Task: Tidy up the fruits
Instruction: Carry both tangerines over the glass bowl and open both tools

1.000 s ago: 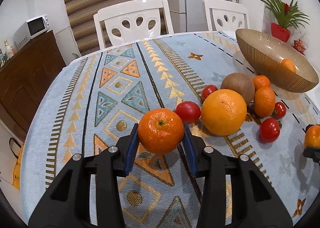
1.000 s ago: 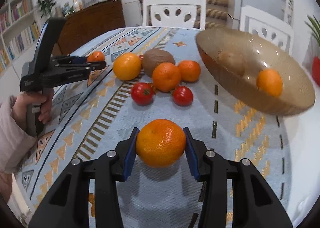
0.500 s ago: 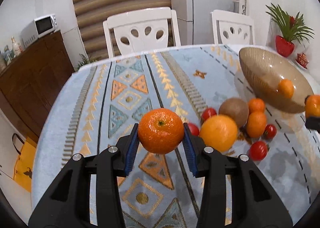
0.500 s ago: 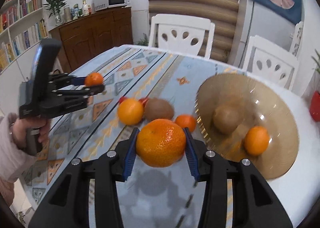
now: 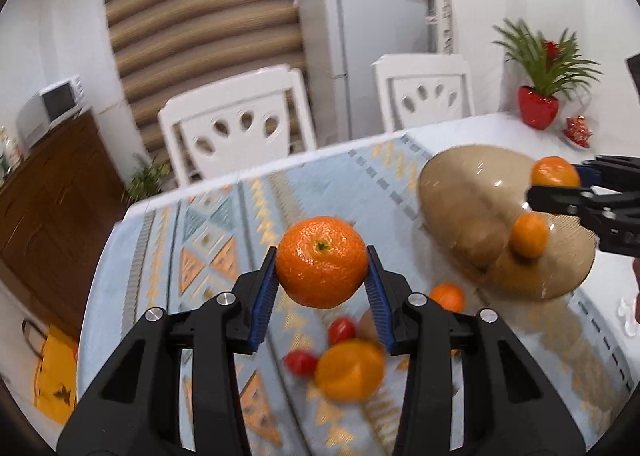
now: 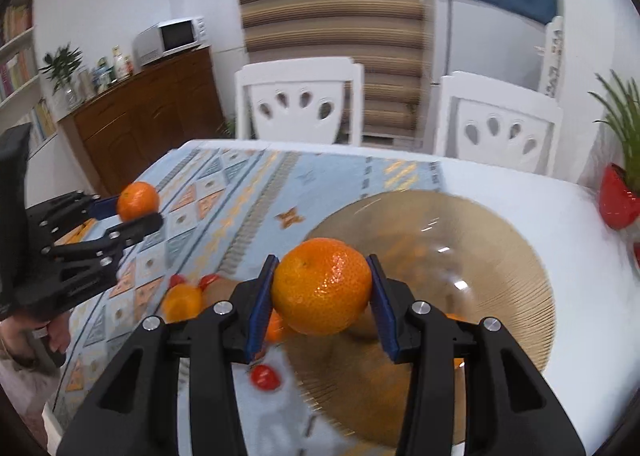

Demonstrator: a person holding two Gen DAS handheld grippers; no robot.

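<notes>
Orange, pebbled skin fills both wrist views: each black two-finger gripper with blue pads is clamped on a round mandarin. The left gripper [image 5: 322,274] pinches its dimpled orange mandarin [image 5: 322,272] by the sides, green stem scar facing the camera, lifted clear above the pale blue tablecloth with orange and gold geometric pattern [image 5: 208,256]. The right gripper [image 6: 322,292] squeezes a second round orange mandarin [image 6: 322,292] and hangs over the near rim of the wide, ribbed amber glass bowl [image 6: 516,280]. From the left wrist view that same gripper shows at the right edge, its fruit above the bowl's far side.

Inside the bowl [image 5: 460,192] lie a small orange citrus [image 5: 529,230] and a brownish round fruit [image 5: 478,242], blurred. On the cloth, near the bowl: a large orange [image 5: 349,374], two red cherry tomatoes [image 5: 301,362] beside it, a small tangerine [image 5: 448,296] just beside the bowl's rim. All motion-blurred. One more red tomato [image 6: 265,376] sits by the bowl's edge in the right view.

A person's hand [image 6: 52,336] with a pale sleeve grips the left tool's handle. Two white cut-out chairs [image 5: 236,124] stand behind the table; a red pot with green plant [image 5: 538,106] sits at the far right corner.
</notes>
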